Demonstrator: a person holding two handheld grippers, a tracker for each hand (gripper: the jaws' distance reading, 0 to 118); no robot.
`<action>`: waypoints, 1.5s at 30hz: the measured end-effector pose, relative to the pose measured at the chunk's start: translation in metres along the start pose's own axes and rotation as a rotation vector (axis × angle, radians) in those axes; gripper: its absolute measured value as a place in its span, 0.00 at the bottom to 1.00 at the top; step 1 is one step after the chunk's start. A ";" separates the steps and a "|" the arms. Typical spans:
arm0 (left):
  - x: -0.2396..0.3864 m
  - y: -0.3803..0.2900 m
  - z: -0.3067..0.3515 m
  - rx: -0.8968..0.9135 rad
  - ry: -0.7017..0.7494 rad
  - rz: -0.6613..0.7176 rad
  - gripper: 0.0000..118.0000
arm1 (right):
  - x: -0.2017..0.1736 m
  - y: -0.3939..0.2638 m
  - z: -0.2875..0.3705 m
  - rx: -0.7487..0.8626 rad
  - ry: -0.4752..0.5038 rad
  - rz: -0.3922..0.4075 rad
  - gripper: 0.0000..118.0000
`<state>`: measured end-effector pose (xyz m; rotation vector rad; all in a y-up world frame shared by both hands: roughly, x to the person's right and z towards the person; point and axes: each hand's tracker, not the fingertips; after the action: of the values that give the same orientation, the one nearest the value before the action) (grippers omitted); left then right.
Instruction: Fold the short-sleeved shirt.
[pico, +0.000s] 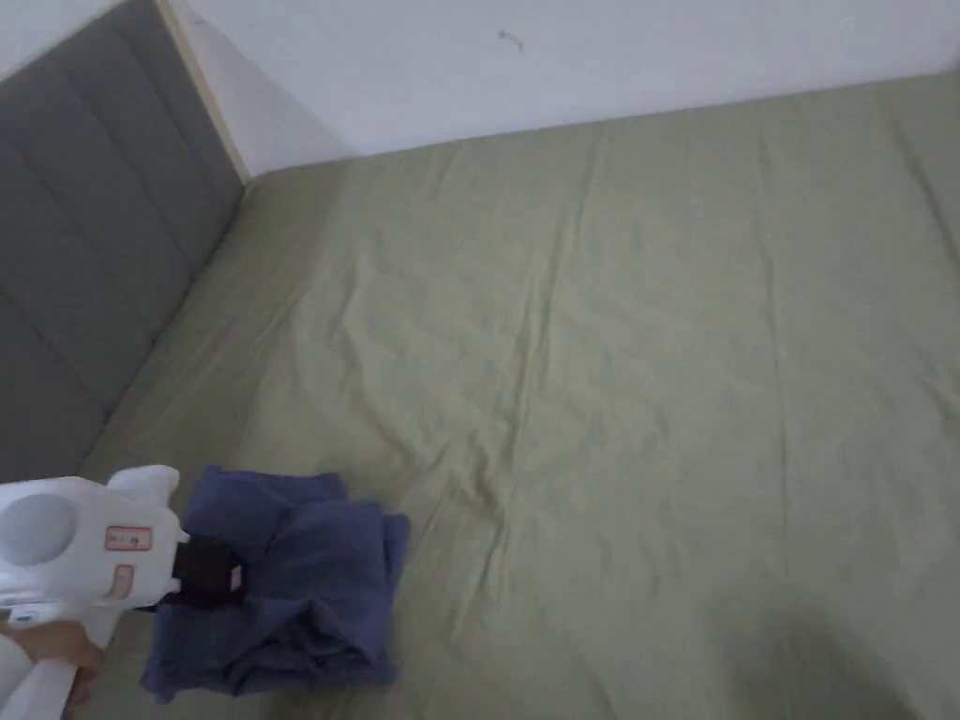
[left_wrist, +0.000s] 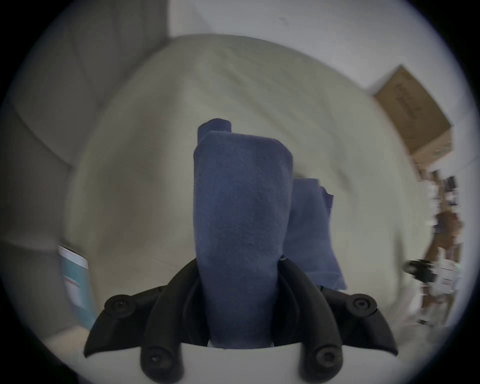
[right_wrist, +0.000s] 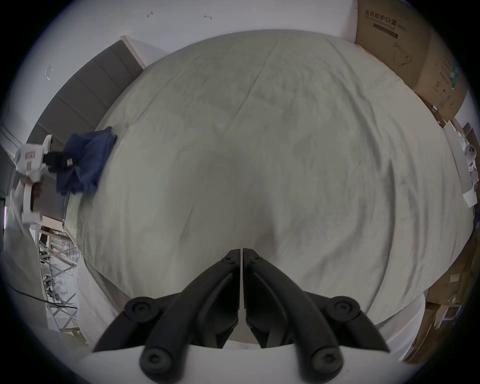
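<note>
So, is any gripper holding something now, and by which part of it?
The left gripper is shut on the folded blue shirt, clamping a thick folded edge of the bundle. The right gripper is shut with nothing between its jaws, above the bed sheet.

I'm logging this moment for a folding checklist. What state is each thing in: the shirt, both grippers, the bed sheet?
blue shirt: folded into a compact bundle, at the bed's near left corner.
left gripper: shut on the shirt, cloth between both jaws.
right gripper: shut, holding nothing, above the sheet.
green bed sheet: spread out, lightly wrinkled.
</note>
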<state>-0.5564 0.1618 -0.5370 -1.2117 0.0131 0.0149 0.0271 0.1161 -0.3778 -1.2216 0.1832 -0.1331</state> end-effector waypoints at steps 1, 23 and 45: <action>-0.012 0.006 -0.003 -0.003 0.042 -0.031 0.26 | -0.002 0.000 -0.002 -0.010 -0.002 0.003 0.02; 0.107 -0.086 0.103 0.400 -0.093 0.060 0.00 | -0.008 0.003 0.019 0.042 0.057 0.035 0.02; 0.293 -0.160 0.237 0.956 -0.022 0.008 0.03 | -0.026 0.014 0.209 0.819 -0.081 0.164 0.38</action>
<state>-0.2598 0.3287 -0.3089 -0.2550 0.0044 0.0255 0.0453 0.3181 -0.3202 -0.3932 0.1350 -0.0075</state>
